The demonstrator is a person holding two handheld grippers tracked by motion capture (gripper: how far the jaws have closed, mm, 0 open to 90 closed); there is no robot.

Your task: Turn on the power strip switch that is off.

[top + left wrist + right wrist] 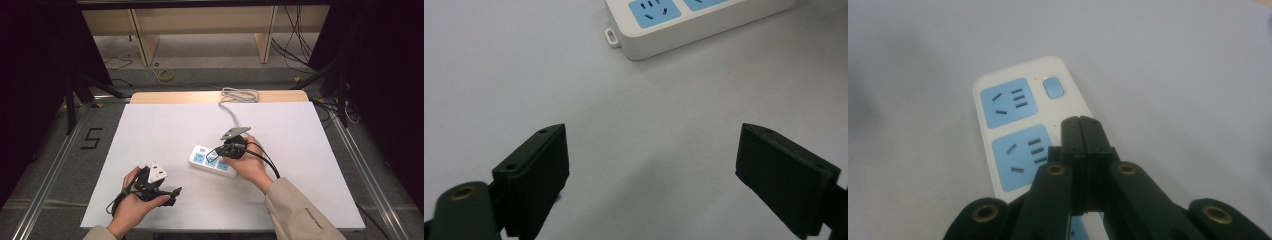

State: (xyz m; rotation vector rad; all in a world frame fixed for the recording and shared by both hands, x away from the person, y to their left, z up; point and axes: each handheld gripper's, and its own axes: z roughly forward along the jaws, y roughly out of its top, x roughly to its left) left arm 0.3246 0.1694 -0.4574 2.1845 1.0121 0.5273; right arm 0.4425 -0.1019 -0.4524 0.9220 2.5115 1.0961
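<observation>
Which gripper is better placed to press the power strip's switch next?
Right, probably. The right gripper, jaws shut with nothing between them, hovers over the power strip close to its switch. The left gripper stands open, farther back over bare table.

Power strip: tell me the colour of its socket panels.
Light blue panels on the white power strip, best in the right gripper view.

White table top [310, 150], coiled grey cable [240, 95] at its far edge, wooden shelving [200, 30] beyond

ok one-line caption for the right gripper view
Shut right gripper poised over a white power strip with blue sockets, near its switch.
</observation>
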